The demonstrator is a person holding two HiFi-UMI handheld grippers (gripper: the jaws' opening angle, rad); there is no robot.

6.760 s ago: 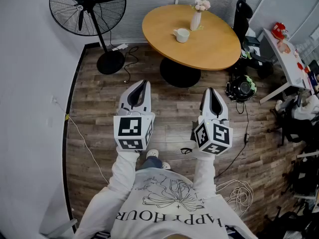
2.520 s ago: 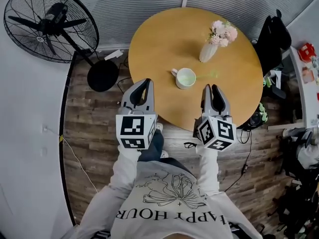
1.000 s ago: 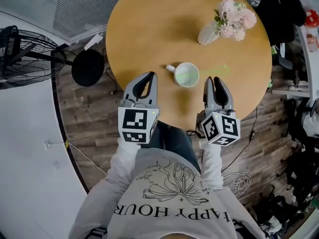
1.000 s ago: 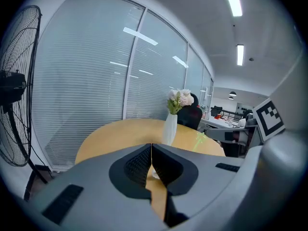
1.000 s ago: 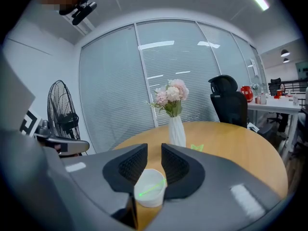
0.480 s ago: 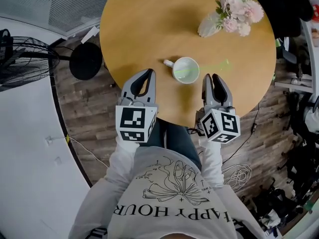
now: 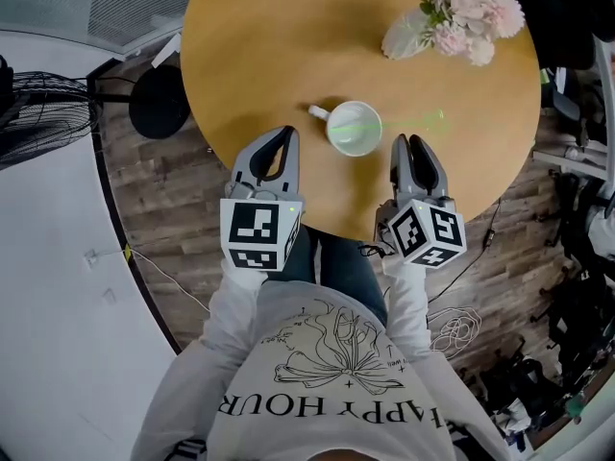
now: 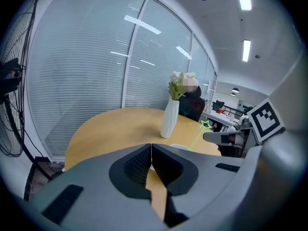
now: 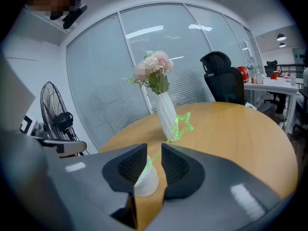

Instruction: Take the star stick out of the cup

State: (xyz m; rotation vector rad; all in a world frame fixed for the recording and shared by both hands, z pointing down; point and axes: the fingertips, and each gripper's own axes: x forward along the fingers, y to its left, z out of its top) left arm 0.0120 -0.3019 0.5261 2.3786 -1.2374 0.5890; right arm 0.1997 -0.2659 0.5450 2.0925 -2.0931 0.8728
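Forward — left tongs, right tongs flank cup.

Left tool and right tool now closer to the cup

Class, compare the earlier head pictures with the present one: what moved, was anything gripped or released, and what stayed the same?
The person walked up to the round table, so the left claw and right claw now reach over its near edge, either side of the cup. Nothing was gripped or released: the left claw is shut and empty, the right slightly open. The star stick still leans in the cup; the vase still stands.
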